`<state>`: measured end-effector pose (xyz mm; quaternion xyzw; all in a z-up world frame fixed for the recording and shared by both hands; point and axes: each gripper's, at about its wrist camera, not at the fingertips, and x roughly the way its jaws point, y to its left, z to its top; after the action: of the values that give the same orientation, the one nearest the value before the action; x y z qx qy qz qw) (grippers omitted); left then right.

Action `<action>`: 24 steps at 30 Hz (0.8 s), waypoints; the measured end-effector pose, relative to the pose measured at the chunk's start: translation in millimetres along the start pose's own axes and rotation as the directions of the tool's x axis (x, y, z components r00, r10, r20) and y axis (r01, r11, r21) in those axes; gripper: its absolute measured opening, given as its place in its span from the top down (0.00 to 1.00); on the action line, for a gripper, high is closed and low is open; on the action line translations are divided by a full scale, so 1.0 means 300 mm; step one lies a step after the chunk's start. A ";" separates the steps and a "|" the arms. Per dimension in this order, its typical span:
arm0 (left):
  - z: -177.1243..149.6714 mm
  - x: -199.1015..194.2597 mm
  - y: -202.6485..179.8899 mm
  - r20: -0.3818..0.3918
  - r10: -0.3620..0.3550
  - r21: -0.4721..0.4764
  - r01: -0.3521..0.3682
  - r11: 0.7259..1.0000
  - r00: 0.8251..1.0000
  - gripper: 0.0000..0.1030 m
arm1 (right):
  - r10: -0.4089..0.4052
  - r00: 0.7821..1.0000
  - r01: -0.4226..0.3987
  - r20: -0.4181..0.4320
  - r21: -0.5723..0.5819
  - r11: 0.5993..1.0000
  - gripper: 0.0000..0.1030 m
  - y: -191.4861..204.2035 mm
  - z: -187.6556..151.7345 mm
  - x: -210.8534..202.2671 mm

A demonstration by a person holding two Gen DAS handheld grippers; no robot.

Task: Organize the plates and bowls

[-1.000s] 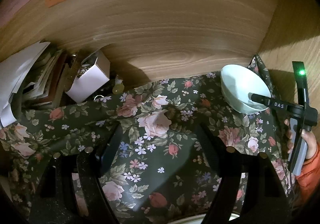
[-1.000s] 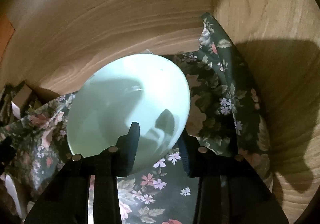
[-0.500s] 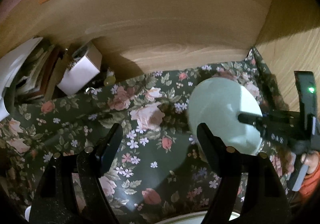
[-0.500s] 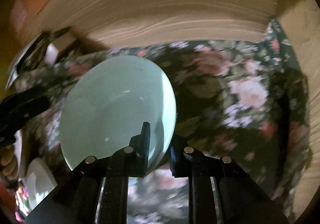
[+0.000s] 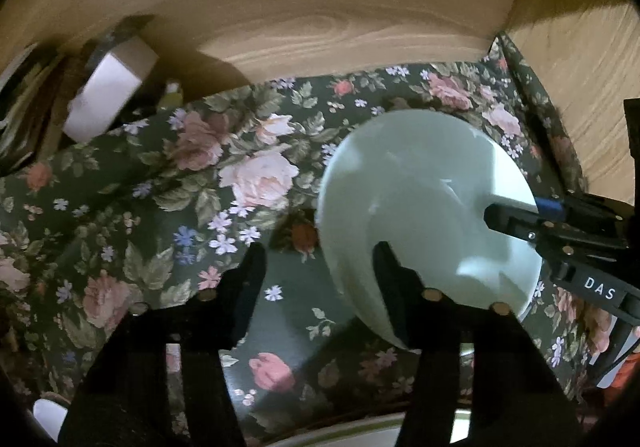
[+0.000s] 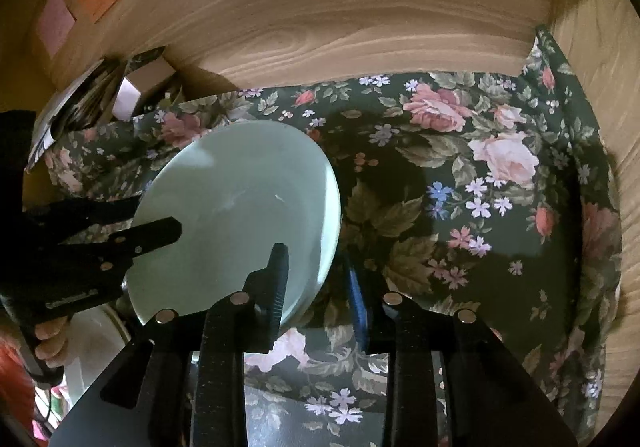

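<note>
Wooden walls close in a corner shelf covered by a dark flowered cloth [image 5: 168, 207], seen first from the left wrist. The left tongs [image 5: 320, 271] stand wide apart, holding nothing; the pale green bowl [image 5: 420, 215] hangs tipped on its edge just to their right, its hollow facing this camera and overlapping the right-hand finger. The right tongs [image 5: 508, 213] come in from the right and pinch the bowl's rim. A white box [image 5: 108, 99] sits back left.

From the right wrist, the right tongs [image 6: 316, 275] are closed on the bowl [image 6: 240, 215] at its near rim, one finger inside, one behind. The bowl tilts up and leftward, lifted off the cloth [image 6: 480, 187]. The left tongs [image 6: 160, 231] reach across its left edge, so I judge the left hand nearer for any handover
</note>
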<state>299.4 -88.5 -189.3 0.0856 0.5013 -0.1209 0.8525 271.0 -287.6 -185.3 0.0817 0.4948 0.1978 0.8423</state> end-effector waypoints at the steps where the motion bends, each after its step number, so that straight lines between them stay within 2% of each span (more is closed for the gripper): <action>1: 0.001 0.008 -0.005 -0.008 -0.003 0.002 0.003 1.000 1.000 0.58 | 0.008 1.000 -0.008 -0.004 0.005 1.000 0.75 -0.004 -0.002 0.004; 8: 0.001 0.056 -0.040 -0.048 -0.022 0.024 0.023 0.999 0.999 0.75 | 0.029 1.000 -0.029 -0.004 0.003 1.000 0.75 0.014 -0.007 0.029; 10: 0.001 0.063 -0.050 -0.048 -0.028 0.036 0.029 0.999 0.998 0.81 | 0.033 0.999 -0.033 -0.001 -0.002 0.999 0.79 0.021 -0.009 0.032; 17: 0.007 0.054 -0.049 -0.043 -0.022 0.036 0.023 0.999 0.999 0.83 | 0.026 1.000 -0.026 0.010 -0.009 1.000 0.79 0.039 -0.006 0.023; 24: -0.006 -0.023 -0.040 0.004 -0.003 0.033 0.002 0.999 1.000 0.83 | 0.050 0.998 -0.048 0.039 -0.034 0.998 0.79 0.075 0.004 -0.011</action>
<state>291.2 -98.6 -184.3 0.0987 0.4977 -0.1303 0.8518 265.0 -268.4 -174.6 0.0836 0.4726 0.2249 0.8480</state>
